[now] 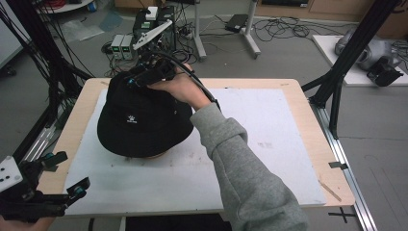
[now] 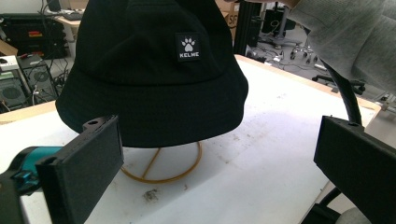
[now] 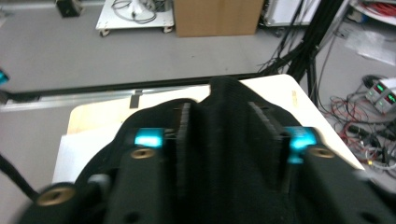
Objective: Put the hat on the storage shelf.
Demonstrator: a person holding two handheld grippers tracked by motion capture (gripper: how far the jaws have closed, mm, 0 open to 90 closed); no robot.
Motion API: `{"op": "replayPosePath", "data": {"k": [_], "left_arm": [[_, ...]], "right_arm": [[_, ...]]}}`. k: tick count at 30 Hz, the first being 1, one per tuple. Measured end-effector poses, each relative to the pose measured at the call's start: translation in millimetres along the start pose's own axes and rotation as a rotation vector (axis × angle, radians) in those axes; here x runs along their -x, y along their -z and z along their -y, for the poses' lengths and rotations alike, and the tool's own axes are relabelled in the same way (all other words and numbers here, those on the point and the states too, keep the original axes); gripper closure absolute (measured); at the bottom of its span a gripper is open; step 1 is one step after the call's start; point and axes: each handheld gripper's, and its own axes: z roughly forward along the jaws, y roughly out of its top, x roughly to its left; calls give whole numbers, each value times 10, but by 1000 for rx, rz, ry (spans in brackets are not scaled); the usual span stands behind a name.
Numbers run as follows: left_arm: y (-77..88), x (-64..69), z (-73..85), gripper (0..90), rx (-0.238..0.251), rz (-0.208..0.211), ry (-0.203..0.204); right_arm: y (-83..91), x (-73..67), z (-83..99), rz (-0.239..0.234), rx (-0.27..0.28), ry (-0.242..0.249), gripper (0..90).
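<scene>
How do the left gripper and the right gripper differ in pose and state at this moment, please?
The left gripper rests at the table's near corner, jaws wide open and empty; the right gripper reaches across to the black hat, a fold of its crown between its jaws. Both have black jaws.

A wooden table (image 1: 308, 144) stands on a grey floor (image 1: 288, 53), with a white sheet (image 1: 269, 144) over its top. Beyond the table, black cables (image 1: 284, 26) lie on the floor beside small power units (image 1: 121, 45). Right of the table rises a black metal frame (image 1: 353, 45).
</scene>
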Motion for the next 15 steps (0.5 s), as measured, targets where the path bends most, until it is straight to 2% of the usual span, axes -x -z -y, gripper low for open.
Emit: {"op": "replayPosePath", "data": {"k": [2,5,9,12,15], "left_arm": [[-3,-3,3,17,-4,0,1],[-10,-4,4,17,-7,-3,0],[-12,-2,4,17,-5,-2,0],[-11,-2,4,17,-5,-2,0],[-5,-2,1,17,-2,-1,-1]], "right_arm": [[3,13,6,7,-1,-15,443],[9,19,12,21,1,-19,368],[8,17,4,28,45,-52,108],[16,16,-3,7,72,-65,99],[20,-9,-15,5,79,-46,99]]}}
